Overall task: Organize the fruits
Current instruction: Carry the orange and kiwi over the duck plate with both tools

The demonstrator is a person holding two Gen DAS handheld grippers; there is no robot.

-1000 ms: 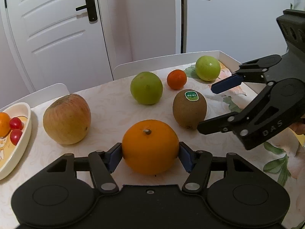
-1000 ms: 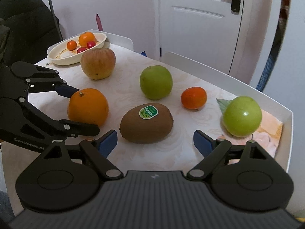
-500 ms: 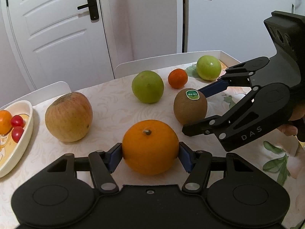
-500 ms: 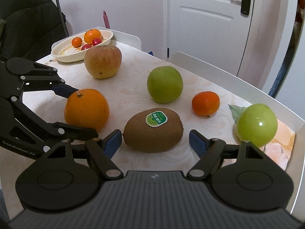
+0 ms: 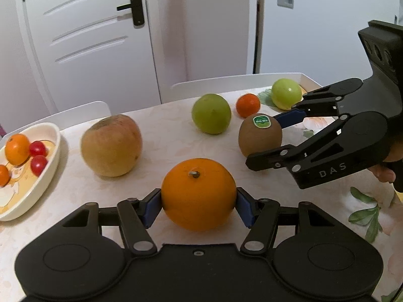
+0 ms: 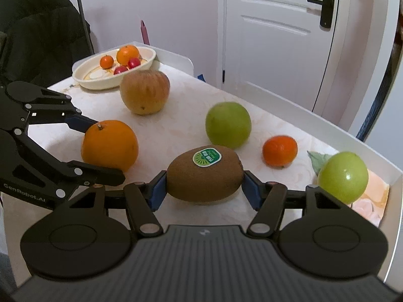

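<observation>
Cream-coloured ceramic forms the oval dish [image 6: 83, 75], which stands at the table [image 6: 181, 105] end farthest from the kiwi [image 6: 204, 173]. It holds two small oranges and two red cherry tomatoes [image 6: 134, 63].

1. Left gripper [image 5: 198, 205]: both blue pads press the sides of the large orange [image 5: 198, 193], pinching it. The orange sits on the table, just beside the kiwi on the dish side.
2. Right gripper [image 6: 204, 188]: both blue pads [image 6: 157, 192] touch the ends of the kiwi, pinching it. The kiwi lies on the table with its green sticker [image 6: 207, 156] facing up.

Other items, placed relative to the kiwi:
- Red-yellow apple [image 6: 144, 91]: beyond the orange, between the kiwi and the dish, just beside the dish rim.
- Green apple [image 6: 228, 125]: near, directly behind the kiwi.
- Small mandarin [image 6: 279, 151]: near, behind and to the right.
- Second green apple [image 6: 342, 177]: to the right, at the raised white table edge.

In the left wrist view, the near finger of the right gripper [image 5: 264, 138] crosses in front of the kiwi's lower part. A white door [image 6: 277, 32] with a black handle stands behind the table. A dark jacket [image 6: 37, 30] hangs beyond the dish.
</observation>
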